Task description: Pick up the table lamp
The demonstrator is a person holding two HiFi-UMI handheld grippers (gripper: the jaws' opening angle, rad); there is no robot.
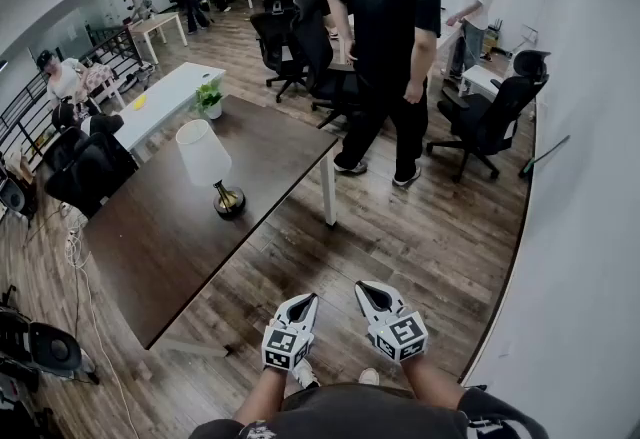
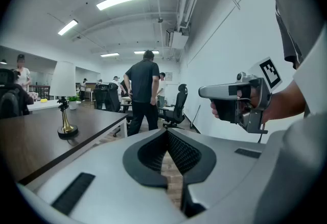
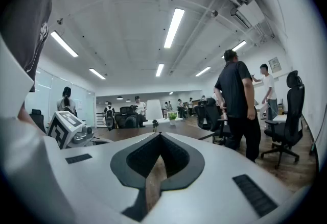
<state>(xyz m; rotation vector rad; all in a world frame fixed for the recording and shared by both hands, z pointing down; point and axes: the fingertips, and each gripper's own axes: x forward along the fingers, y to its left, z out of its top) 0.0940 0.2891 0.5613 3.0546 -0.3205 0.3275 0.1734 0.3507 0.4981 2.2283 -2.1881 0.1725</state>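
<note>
The table lamp (image 1: 206,155) has a white shade and a brass base (image 1: 229,200). It stands upright near the right edge of the dark wooden table (image 1: 150,247). Both grippers hover over the wood floor, short of the table and well apart from the lamp. My left gripper (image 1: 305,301) is shut and holds nothing. My right gripper (image 1: 367,288) is also shut and empty. In the left gripper view the lamp (image 2: 64,96) stands far left of the closed jaw tips (image 2: 166,131), and the right gripper (image 2: 236,99) shows at the right. The right gripper view shows the lamp (image 3: 152,114) small, straight beyond its tips (image 3: 159,136).
A person in black (image 1: 388,47) stands past the table's far right corner, with office chairs (image 1: 490,117) around. A potted plant (image 1: 210,98) sits on a white table (image 1: 165,97) behind. A white wall (image 1: 590,177) runs along the right. More people stand further back.
</note>
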